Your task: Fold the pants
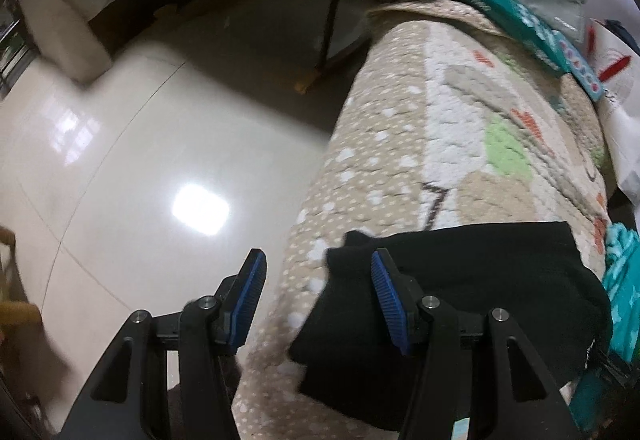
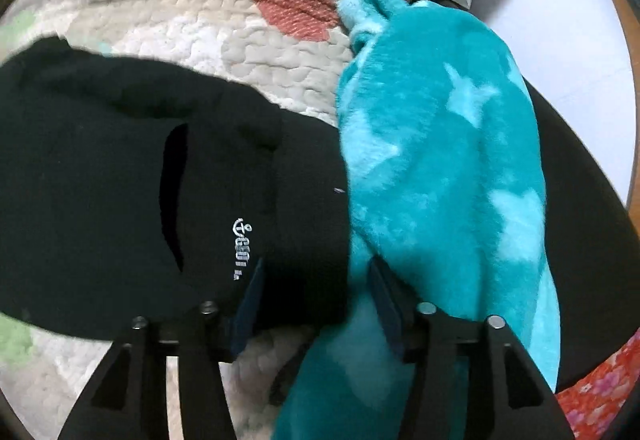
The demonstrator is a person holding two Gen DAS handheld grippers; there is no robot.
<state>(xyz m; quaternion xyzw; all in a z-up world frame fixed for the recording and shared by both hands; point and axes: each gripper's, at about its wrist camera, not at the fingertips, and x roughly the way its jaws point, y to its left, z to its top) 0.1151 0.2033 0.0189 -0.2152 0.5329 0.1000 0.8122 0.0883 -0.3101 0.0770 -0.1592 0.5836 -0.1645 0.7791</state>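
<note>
Black pants (image 2: 120, 176) lie folded — long axis across the quilt (image 2: 192, 20).

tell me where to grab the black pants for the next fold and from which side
Probably the near left corner of the black pants, where the edge hangs past the quilt toward the floor. The open left gripper could close on that free edge from the left; the teal blanket crowds the right side.

Dim indoor light is seen; bright glare is reflected off the glossy floor tiles (image 1: 120, 168). Motion blur and fisheye edge bending are shown throughout.
</note>
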